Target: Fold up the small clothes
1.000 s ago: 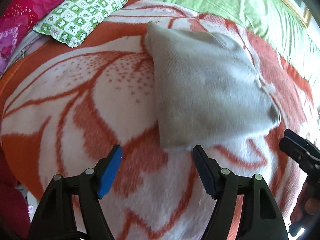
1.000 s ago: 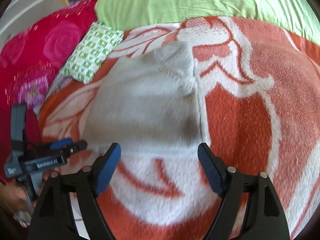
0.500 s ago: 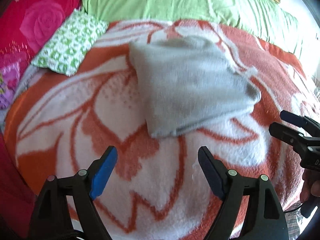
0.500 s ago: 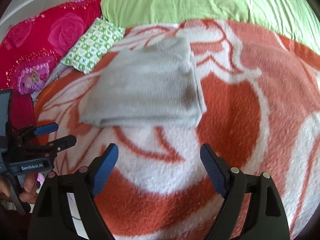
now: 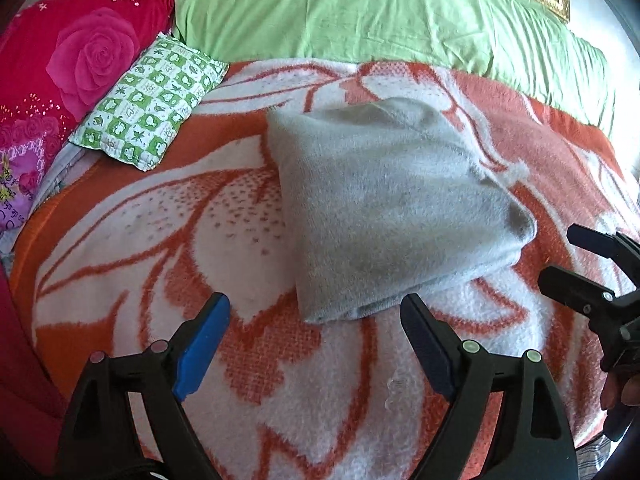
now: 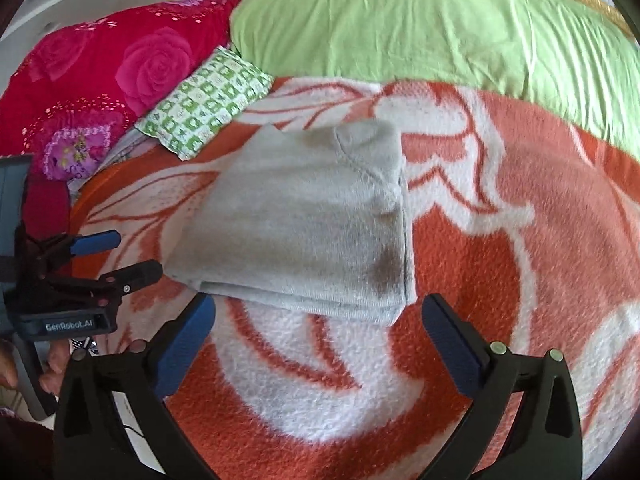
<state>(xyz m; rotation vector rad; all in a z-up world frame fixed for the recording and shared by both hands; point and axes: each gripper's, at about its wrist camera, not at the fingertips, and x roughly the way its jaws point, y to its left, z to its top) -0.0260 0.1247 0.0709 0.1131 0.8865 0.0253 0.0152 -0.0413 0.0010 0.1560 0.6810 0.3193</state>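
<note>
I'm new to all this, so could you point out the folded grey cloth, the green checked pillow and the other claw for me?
folded grey cloth (image 5: pixel 392 204), left wrist view, middle of its top layer.
green checked pillow (image 6: pixel 208 100), right wrist view, centre of its patterned face.
left claw (image 6: pixel 120 254), right wrist view, midway between its fingertips.

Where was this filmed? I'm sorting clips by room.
Most likely a bedroom, on a bed: a fleecy orange floral blanket, a rose-print pillow and a green duvet lie around the folded grey garment.

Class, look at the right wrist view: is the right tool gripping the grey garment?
No. The right tool is open, both fingers apart above the blanket, short of the folded grey garment.
</note>
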